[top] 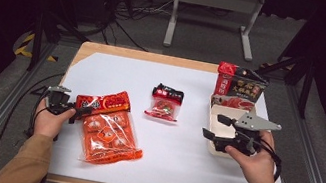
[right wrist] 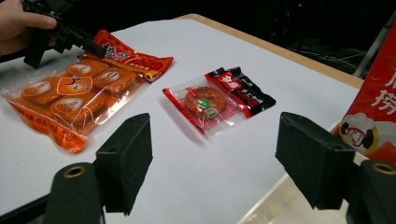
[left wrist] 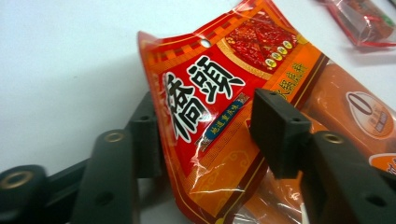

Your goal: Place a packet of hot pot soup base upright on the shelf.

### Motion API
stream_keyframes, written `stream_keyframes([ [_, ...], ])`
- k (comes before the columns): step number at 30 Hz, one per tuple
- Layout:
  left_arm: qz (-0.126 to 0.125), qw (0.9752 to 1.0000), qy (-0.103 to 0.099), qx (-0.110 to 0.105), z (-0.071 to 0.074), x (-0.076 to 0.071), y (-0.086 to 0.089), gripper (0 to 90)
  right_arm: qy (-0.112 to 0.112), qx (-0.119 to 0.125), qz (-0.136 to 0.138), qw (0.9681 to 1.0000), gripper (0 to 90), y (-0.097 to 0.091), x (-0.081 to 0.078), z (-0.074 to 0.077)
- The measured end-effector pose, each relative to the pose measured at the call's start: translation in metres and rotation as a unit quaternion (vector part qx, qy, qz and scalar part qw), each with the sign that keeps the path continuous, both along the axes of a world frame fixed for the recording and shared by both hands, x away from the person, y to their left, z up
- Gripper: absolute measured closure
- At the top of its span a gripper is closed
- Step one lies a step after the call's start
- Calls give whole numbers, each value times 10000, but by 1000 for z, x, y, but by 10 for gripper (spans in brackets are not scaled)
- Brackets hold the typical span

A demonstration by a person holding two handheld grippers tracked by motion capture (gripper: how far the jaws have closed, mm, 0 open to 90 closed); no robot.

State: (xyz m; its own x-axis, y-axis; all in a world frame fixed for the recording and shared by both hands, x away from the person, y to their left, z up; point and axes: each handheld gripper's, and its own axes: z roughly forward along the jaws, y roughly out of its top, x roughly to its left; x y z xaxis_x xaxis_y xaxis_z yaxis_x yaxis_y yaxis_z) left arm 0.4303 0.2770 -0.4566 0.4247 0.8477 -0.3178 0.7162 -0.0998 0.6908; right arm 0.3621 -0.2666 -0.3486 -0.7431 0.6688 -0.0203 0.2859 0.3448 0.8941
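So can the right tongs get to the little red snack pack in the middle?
Probably yes. The right tongs stand open and hold nothing, and only bare white table lies between them and the little snack pack.

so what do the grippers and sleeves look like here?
Both grippers are black, hand-held, with two jaws ending in blocky black pads. The left gripper has brass-coloured rivets on its jaw links, and a black cable trails from it off the table edge. The right gripper carries a grey three-cornered plate on top, with a black cable looping by the wrist. Both sleeves are tan.
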Motion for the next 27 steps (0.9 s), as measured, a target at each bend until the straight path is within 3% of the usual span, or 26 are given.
stream_keyframes([
  [3, 55, 9999, 55, 87, 0, 0, 2, 762, 25, -74, -33, 10000, 277, 1, 1, -2],
  [7, 6, 10000, -53, 41, 4, -1, 4, 879, 25, -76, -27, 10000, 278, 1, 1, -3],
  [17, 47, 9992, -287, -260, 19, -11, 5, 900, -20, -48, -54, 10000, 283, -2, 0, 0],
  [27, -104, 9960, -833, -313, 48, -28, 5, 900, -56, -36, -24, 10000, 283, 0, -2, 2],
])
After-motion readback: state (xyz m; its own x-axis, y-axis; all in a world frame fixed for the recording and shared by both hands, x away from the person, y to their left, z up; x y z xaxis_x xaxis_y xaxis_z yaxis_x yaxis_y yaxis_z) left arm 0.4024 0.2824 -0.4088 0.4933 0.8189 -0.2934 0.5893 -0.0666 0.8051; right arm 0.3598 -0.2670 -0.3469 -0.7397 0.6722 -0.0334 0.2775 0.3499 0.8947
